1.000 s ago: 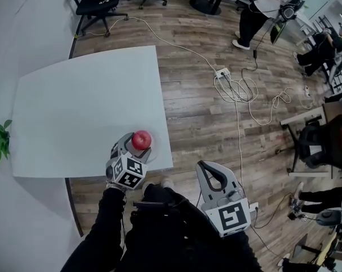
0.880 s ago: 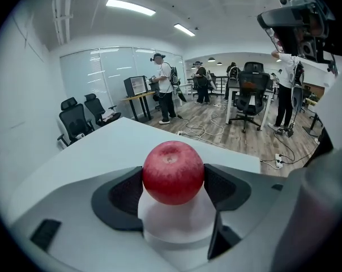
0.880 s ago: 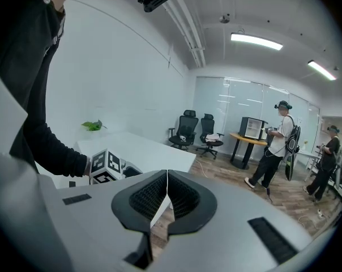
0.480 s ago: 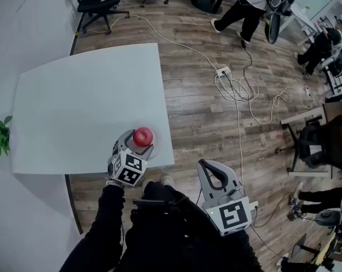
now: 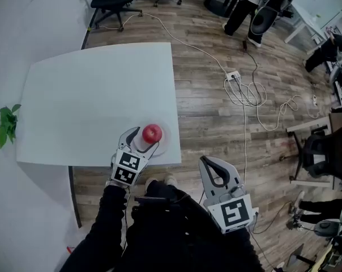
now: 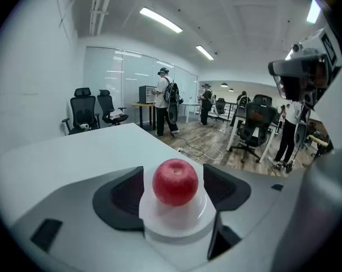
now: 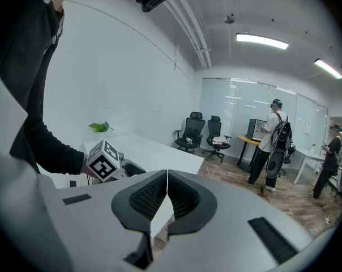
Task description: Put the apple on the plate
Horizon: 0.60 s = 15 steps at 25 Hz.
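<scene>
Apple [image 6: 175,181] sits upright on the plate [image 6: 176,224], dimple up. Left gripper [image 6: 174,192] spreads its jaws wide either side of the plate. Right gripper [image 7: 167,194] is pinched closed, empty, off the table [image 5: 92,95].

Red apple [image 6: 175,181] sits upright on white plate [image 6: 175,220]

The left gripper [image 5: 142,142] is held out ahead of the body on the black-sleeved left arm [image 5: 106,214], with its fingers [image 6: 124,194] spread well apart. The right gripper [image 5: 210,166] hangs nearer the torso, to the right, its fingers [image 7: 151,200] pressed together along their length.
</scene>
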### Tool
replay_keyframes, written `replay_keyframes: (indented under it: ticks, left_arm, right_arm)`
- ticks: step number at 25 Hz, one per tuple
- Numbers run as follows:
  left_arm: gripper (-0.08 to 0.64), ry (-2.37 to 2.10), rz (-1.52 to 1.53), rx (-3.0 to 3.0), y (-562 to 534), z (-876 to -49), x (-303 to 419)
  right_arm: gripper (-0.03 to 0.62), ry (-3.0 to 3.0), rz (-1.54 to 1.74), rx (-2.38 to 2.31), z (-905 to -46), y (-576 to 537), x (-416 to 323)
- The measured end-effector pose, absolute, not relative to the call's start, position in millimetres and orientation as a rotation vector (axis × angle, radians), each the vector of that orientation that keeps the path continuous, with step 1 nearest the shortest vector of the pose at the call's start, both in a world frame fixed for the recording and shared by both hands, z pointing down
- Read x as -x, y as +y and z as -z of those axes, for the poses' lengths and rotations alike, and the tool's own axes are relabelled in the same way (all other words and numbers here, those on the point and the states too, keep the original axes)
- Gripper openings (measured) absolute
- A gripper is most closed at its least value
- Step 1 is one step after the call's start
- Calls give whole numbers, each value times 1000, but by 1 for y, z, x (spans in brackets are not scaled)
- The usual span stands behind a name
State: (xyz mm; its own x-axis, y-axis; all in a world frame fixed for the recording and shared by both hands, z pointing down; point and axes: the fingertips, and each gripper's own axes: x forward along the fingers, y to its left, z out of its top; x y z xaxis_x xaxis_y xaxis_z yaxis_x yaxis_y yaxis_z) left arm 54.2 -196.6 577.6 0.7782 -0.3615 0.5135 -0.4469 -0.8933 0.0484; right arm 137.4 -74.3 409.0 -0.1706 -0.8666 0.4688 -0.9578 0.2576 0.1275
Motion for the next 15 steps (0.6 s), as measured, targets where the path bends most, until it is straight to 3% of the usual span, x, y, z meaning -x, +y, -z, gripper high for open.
replay_keyframes:
  ticks: [2,5,7,15]
  left_arm:
    - [326,-678,-695,-2790,-199,-564,-47]
    - [145,-765,-641,-2794,-205,-548,-32]
    - [77,-818,-614,-2799,-207,-536,-24]
    - [21,-999,-524,-2913,-207,-466,4]
  right_arm:
    - [41,-2102,-264,-1638,-408,-77,-135]
    - [41,-2133,-243,-1609,-408,-83,-128]
    - [41,-2160,-230,-1589,-406,-87,-122]
    - [41,-2263,-173,-1517,-398,-102,-100]
